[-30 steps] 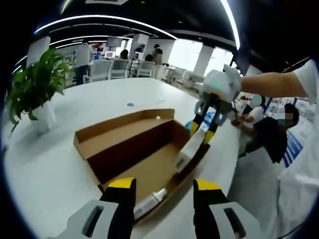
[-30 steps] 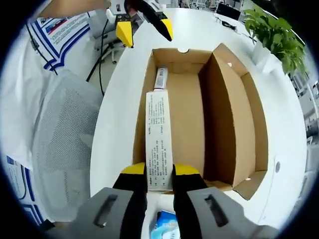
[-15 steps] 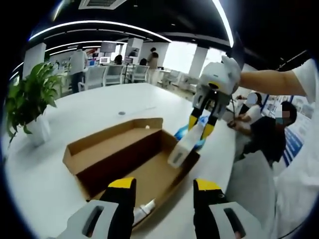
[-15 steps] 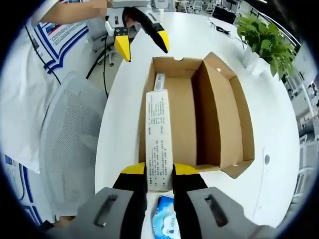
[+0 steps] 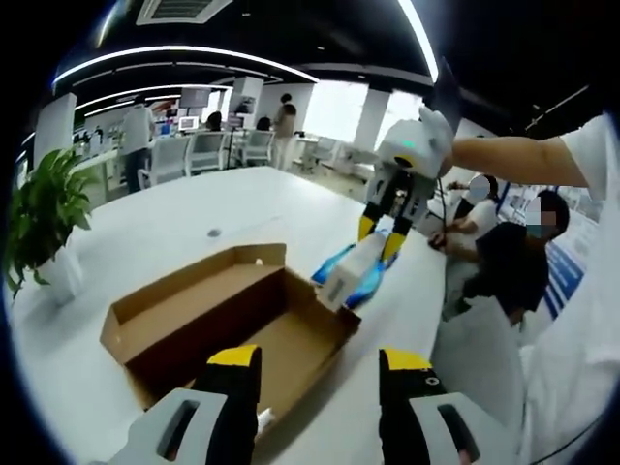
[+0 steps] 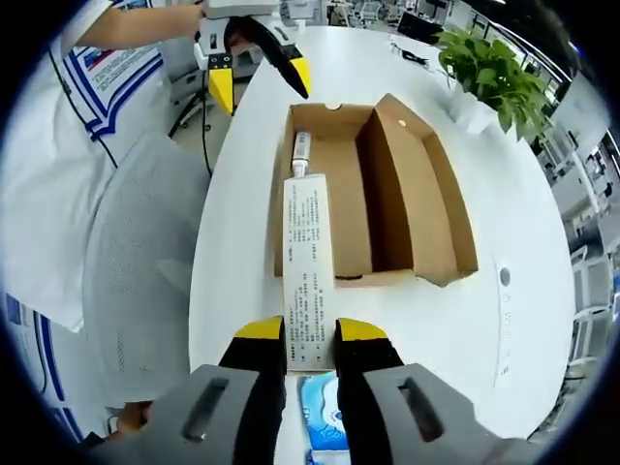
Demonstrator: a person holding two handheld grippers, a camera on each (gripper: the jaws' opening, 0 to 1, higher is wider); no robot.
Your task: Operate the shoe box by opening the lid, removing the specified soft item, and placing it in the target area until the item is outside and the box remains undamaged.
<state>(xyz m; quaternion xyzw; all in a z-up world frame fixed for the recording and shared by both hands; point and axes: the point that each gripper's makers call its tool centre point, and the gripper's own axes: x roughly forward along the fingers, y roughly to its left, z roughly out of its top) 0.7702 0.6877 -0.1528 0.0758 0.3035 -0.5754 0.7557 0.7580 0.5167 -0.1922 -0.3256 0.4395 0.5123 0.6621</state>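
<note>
The long white carton [image 6: 307, 276] is clamped between the jaws of the right tool [image 6: 310, 334] and, compared with a second ago, has been lifted clear of the open shoe box [image 6: 373, 194], now hanging over the surface [image 6: 242, 194] edge beside a blue packet [image 5: 363, 276]. Removal appears done; placing remains. A small tube [image 6: 300, 155] lies inside the box. The left tool [image 5: 318, 360] is held apart, gripping nothing.

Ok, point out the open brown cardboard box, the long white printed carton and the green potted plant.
Open brown cardboard box [image 6: 351, 208], right gripper view, inner floor.
Long white printed carton [image 6: 307, 262], right gripper view, printed top face.
Green potted plant [image 6: 489, 73], right gripper view, leaves.
</note>
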